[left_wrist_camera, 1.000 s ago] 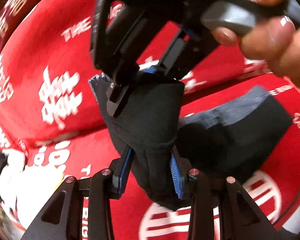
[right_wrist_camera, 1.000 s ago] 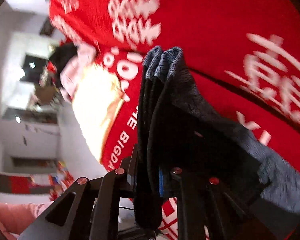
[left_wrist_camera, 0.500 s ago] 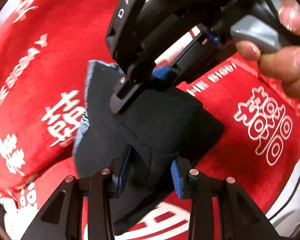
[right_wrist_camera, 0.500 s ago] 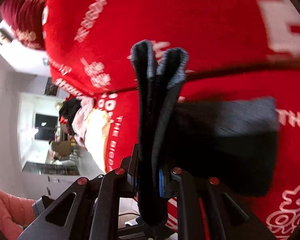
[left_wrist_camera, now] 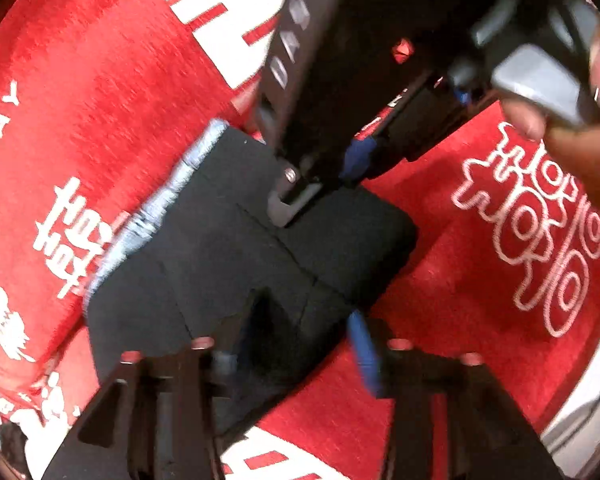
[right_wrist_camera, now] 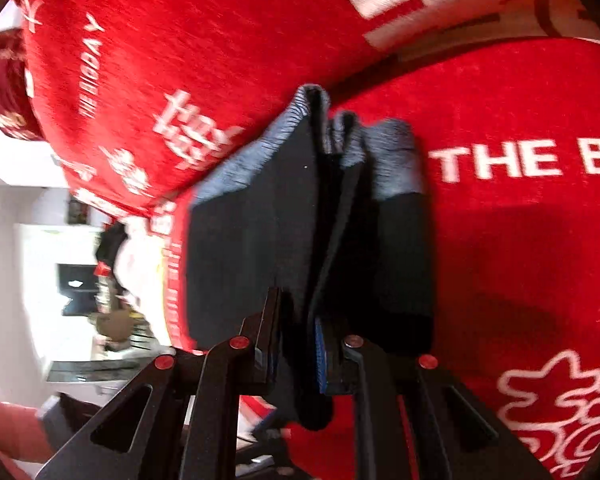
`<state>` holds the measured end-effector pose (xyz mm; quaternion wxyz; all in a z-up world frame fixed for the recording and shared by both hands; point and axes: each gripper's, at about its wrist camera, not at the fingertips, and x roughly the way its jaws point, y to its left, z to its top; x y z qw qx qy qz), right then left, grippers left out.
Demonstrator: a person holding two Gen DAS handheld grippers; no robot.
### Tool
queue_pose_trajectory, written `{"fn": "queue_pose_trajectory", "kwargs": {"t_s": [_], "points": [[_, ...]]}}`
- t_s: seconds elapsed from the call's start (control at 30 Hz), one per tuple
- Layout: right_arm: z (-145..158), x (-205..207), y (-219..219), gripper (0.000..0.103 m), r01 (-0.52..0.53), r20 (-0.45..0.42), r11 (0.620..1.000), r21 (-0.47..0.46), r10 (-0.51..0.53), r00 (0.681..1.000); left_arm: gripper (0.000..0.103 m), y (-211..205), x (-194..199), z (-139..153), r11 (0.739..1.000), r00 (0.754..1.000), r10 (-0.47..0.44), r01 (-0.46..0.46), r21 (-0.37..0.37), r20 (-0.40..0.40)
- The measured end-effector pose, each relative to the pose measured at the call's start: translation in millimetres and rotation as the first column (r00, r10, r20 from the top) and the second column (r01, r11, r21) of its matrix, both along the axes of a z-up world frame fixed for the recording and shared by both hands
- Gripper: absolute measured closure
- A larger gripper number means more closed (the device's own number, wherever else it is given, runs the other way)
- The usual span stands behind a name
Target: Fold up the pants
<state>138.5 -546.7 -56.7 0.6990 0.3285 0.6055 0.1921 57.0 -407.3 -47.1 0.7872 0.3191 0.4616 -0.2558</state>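
The setting looked like a home. Red fabric covers (right_wrist_camera: 228, 32) printed with white decorative characters and the words "THE BIG DAY" were spread over a soft, cushioned piece of furniture, with a seam between two padded parts. Beyond its edge in the right wrist view lay a bright, white-walled room (right_wrist_camera: 40, 280) with a dark screen-like panel (right_wrist_camera: 76, 288) and small household clutter (right_wrist_camera: 116, 320), too blurred to identify.

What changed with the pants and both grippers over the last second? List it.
The folded pants came down onto the red cover. The left hand-held gripper has just been opening, its pads now clear of the fabric between them. The right hand-held gripper stays clamped on the folded edge.
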Motion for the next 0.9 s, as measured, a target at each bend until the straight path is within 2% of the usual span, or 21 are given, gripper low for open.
{"fn": "queue_pose_trajectory", "kwargs": {"t_s": [0.03, 0.17, 0.23, 0.3, 0.33, 0.43, 0.53, 0.63, 0.77, 0.8, 0.83, 0.87, 0.9], "points": [[-5, -1, 0, 0.083, -0.006, -0.013, 0.999, -0.032, 0.006, 1.000, 0.035, 4, 0, 3, 1.000, 1.000, 0.013, -0.014, -0.026, -0.022], [-2, -6, 5, 0.083, -0.001, 0.007, 0.994, -0.111, 0.002, 1.000, 0.035, 24, 2, 20, 0.996, 0.998, 0.048, -0.051, -0.075, -0.038], [3, -9, 9, 0.082, -0.003, 0.021, 0.987, -0.158, 0.007, 1.000, 0.035, 38, 9, 25, 0.989, 0.991, 0.100, -0.108, -0.096, -0.088], [8, -11, 17, 0.077, 0.002, 0.030, 0.976, -0.216, 0.005, 1.000, 0.035, 56, 20, 27, 0.974, 0.972, 0.175, -0.194, -0.114, -0.158], [11, -13, 21, 0.075, 0.008, 0.037, 0.966, -0.258, 0.002, 0.999, 0.035, 67, 29, 27, 0.963, 0.955, 0.224, -0.248, -0.108, -0.195], [14, -24, 25, 0.065, 0.021, 0.046, 0.938, -0.345, -0.006, 0.999, 0.035, 93, 46, 24, 0.926, 0.907, 0.353, -0.374, -0.050, -0.231], [17, -33, 27, 0.049, 0.036, 0.039, 0.912, -0.408, -0.022, 0.999, 0.035, 121, 58, 22, 0.880, 0.854, 0.446, -0.473, -0.045, -0.269], [18, -42, 26, 0.047, 0.048, 0.032, 0.896, -0.441, -0.038, 0.999, 0.035, 133, 60, 19, 0.861, 0.834, 0.476, -0.507, -0.044, -0.279], [22, -55, 27, 0.047, 0.030, 0.014, 0.870, -0.491, -0.026, 1.000, 0.035, 132, 54, 21, 0.864, 0.836, 0.477, -0.502, -0.032, -0.271], [24, -57, 29, 0.047, 0.023, 0.007, 0.861, -0.509, -0.023, 1.000, 0.032, 136, 55, 23, 0.863, 0.836, 0.477, -0.504, -0.034, -0.271], [25, -59, 30, 0.047, 0.019, 0.002, 0.854, -0.520, -0.021, 1.000, 0.012, 135, 55, 23, 0.862, 0.835, 0.478, -0.505, -0.035, -0.274], [27, -60, 31, 0.047, 0.015, -0.005, 0.848, -0.530, -0.021, 1.000, 0.003, 136, 55, 24, 0.859, 0.831, 0.483, -0.511, -0.038, -0.275], [28, -61, 32, 0.047, 0.015, -0.008, 0.844, -0.537, -0.023, 1.000, 0.000, 138, 53, 27, 0.851, 0.828, 0.493, -0.523, -0.052, -0.269]]}}
